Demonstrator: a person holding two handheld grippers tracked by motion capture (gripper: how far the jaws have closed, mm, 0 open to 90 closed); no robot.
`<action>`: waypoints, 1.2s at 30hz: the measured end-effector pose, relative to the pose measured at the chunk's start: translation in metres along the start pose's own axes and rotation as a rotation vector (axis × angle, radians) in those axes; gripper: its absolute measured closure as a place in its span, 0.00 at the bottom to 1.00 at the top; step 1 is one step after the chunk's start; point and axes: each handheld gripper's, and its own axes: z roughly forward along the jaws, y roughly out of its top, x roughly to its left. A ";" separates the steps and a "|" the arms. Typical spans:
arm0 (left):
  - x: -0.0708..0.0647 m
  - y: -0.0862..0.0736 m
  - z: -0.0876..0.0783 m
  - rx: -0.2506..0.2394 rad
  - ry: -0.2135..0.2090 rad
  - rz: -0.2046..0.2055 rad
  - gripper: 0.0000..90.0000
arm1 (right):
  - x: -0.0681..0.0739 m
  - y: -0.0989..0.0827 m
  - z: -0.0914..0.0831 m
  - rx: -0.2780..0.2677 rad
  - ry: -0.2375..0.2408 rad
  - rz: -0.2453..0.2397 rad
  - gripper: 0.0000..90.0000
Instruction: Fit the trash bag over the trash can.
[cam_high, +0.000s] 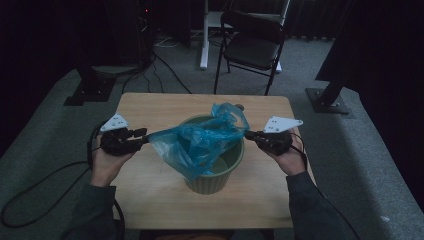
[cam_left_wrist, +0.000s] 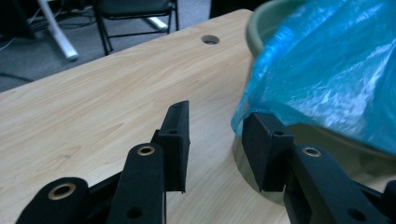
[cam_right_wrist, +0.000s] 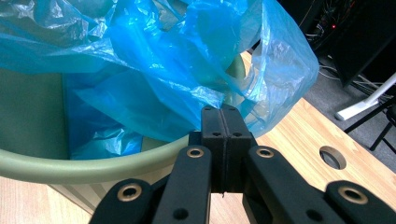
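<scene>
- Worktop (cam_high: 150, 200): light wood grain, squarish, sitting in a dim room; a round cable hole (cam_left_wrist: 210, 39) is showing near its far edge.
- Floor: grey carpet (cam_high: 45, 145) is surrounding the worktop, with black cables (cam_high: 30, 190) trailing over it on the left.
- Behind the worktop a black folding chair (cam_high: 252, 42) is standing, and beside it a white stand leg (cam_high: 204, 35). Dark curtains and black frame feet are closing off the back and sides. A small red light is glowing in the far left corner.
- Bin (cam_high: 212, 182): a pale green round one, standing upright near the middle of the worktop.
- Bag (cam_high: 200, 142): thin blue plastic, lying crumpled over and into the bin, its edges being pulled out towards both sides.
- Left gripper (cam_high: 142, 136): held at the left of the bin, fingers (cam_left_wrist: 175, 140) standing apart; the bag's edge is lying against the tip of the finger nearer the bin, not pinched, as the left gripper view shows.
- Right gripper (cam_high: 250, 134): held at the right of the bin, fingers (cam_right_wrist: 214, 140) pressed together, pinching the bag's edge just above the bin's rim.
- Writing: no readable brand or label is showing on the bin, bag or grippers.
</scene>
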 end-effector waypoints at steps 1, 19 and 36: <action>0.000 -0.001 -0.001 0.000 -0.012 0.008 0.69 | 0.000 0.000 0.000 0.001 0.000 0.000 1.00; 0.002 -0.009 -0.024 -0.064 -0.162 0.045 0.63 | 0.000 0.001 0.000 -0.003 0.006 -0.007 1.00; -0.019 0.025 -0.003 -0.087 -0.262 0.113 0.62 | 0.004 0.002 0.001 -0.008 0.017 -0.025 1.00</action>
